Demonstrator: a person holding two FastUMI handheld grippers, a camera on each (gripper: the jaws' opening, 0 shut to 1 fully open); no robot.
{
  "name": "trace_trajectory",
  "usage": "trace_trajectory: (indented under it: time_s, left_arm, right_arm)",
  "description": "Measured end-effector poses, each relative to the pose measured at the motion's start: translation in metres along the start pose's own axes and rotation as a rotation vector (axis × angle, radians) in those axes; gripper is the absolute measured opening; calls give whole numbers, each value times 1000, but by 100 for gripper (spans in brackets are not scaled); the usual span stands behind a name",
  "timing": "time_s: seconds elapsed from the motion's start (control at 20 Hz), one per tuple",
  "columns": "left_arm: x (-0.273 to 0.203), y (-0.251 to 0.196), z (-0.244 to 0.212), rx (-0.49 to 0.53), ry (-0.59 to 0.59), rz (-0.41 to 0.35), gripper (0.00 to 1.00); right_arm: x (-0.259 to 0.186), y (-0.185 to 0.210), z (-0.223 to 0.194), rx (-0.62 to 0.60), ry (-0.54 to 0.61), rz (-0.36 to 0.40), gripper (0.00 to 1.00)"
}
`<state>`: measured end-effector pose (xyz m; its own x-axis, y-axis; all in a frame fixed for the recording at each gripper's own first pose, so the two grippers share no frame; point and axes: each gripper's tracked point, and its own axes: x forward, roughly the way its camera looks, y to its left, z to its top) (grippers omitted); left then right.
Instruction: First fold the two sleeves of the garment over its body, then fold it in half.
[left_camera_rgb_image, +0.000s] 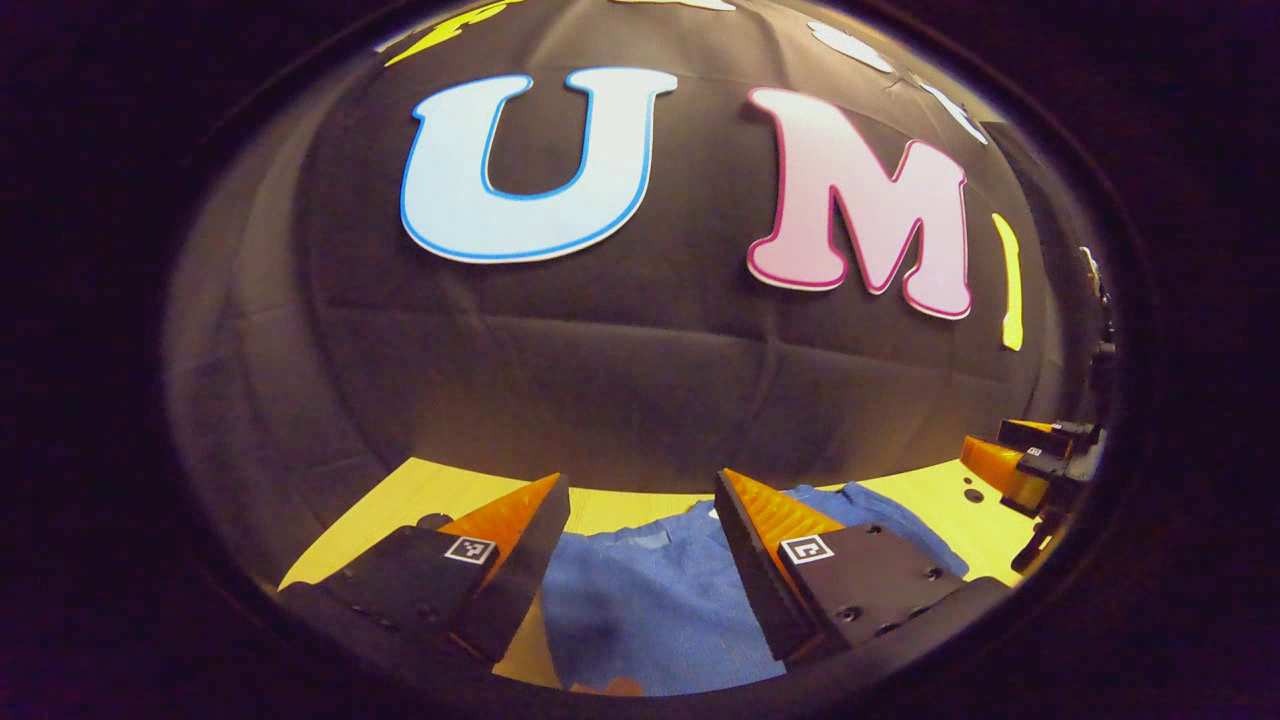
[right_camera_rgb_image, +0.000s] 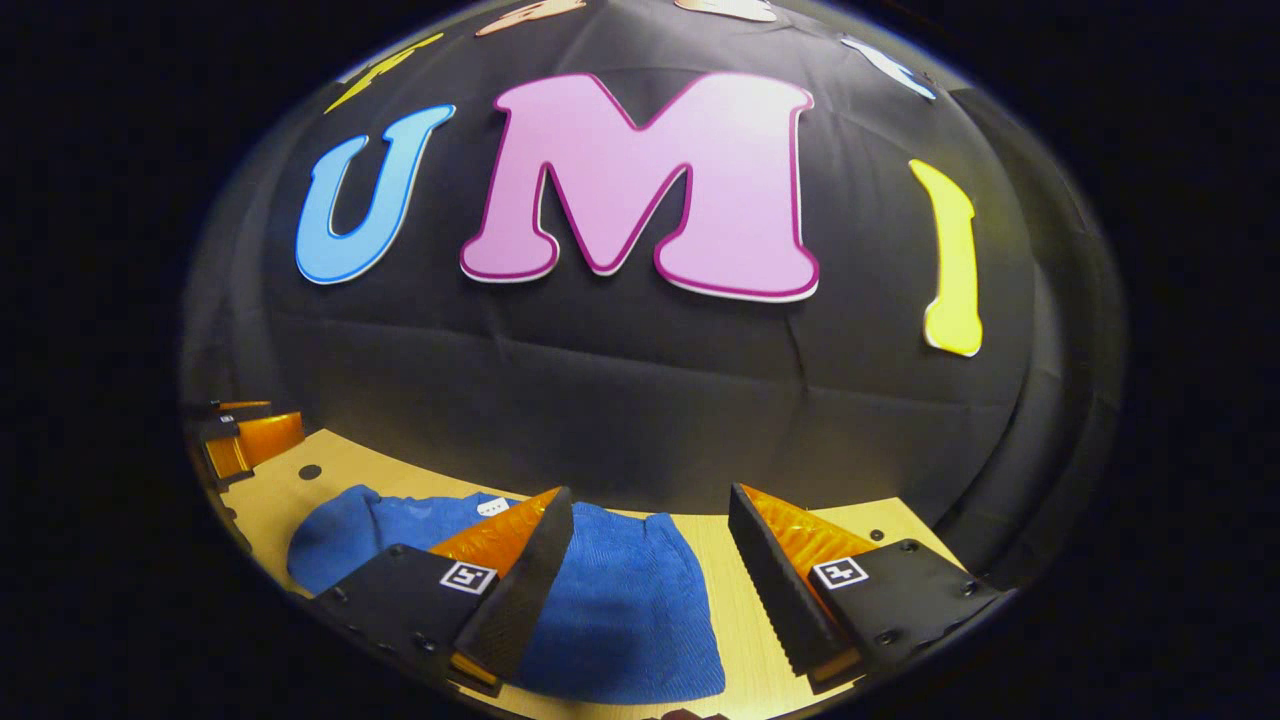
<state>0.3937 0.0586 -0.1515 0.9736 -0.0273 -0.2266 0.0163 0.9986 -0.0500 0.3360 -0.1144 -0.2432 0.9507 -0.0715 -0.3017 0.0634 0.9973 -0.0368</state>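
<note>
blue garment (left_camera_rgb_image: 650, 600) lies on the table (left_camera_rgb_image: 400, 500) beneath both grippers' wide-open, empty fingers (right_camera_rgb_image: 520, 560)

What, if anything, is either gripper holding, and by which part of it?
Nothing is held. The left gripper and the right gripper both have their jaws wide apart above the blue garment, which lies on the table.

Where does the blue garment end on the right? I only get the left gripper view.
Observer: In the right gripper view, the garment stops at a straight side edge, with bare table beyond it.
Operator: Is the right gripper holding it?
Observer: No. The right gripper is open, with one finger above the garment and the other above bare table.
</note>
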Motion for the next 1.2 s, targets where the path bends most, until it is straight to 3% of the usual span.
trace_trajectory:
  time_s: [0.2,0.35,0.45,0.6,0.8,0.9,1.05,1.15,1.2]
  left_arm:
    - [-73,-15,37,29,-106,-15,87]
    - [-136,-19,63,38,-236,-7,84]
    - [-181,-25,70,72,-265,-20,83]
    - [-244,-32,61,108,-248,-36,83]
    - [-323,-46,22,28,-202,-76,83]
    - [-355,-50,8,-21,-226,-91,82]
    - [-401,-55,-22,-78,-235,-124,83]
    - [-424,-53,-34,-74,-241,-111,82]
    - [-435,-51,-38,-44,-245,-98,83]
  right_arm:
    - [-65,5,34,18,-54,-34,99]
    - [-127,-2,69,-6,-132,-125,98]
    - [-165,8,93,-14,-194,-132,98]
    - [-232,35,102,21,-202,-108,97]
    - [-316,60,116,-56,-229,-72,97]
    - [-353,81,114,-69,-258,-9,98]
    - [-395,106,77,18,-205,112,98]
    - [-416,105,67,90,-220,126,92]
    - [-424,103,65,122,-237,127,98]
